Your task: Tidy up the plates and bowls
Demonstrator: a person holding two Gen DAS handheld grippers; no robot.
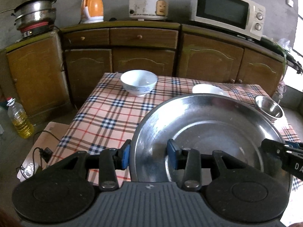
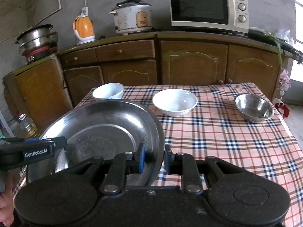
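Note:
A large steel plate (image 1: 208, 132) (image 2: 98, 124) hangs tilted just above the near side of the plaid table (image 1: 106, 117) (image 2: 227, 141). My left gripper (image 1: 149, 157) is shut on its left rim, one blue pad outside and one inside. My right gripper (image 2: 155, 158) is shut on the opposite rim. Each gripper shows in the other's view, the right gripper (image 1: 265, 146) and the left gripper (image 2: 63, 143). Behind the plate stand a white bowl with blue pattern (image 1: 139, 83) (image 2: 108, 91), a shallow white bowl (image 1: 206, 89) (image 2: 175, 102) and a small steel bowl (image 1: 269, 108) (image 2: 254, 107).
Brown cabinets (image 1: 144, 56) line the far wall, carrying a microwave (image 1: 227, 11), a rice cooker (image 1: 148, 3), an orange kettle (image 1: 92, 7) and stacked pots (image 1: 36, 13). An oil bottle (image 1: 19, 119) and a cardboard box (image 1: 49, 134) with cables sit on the floor at left.

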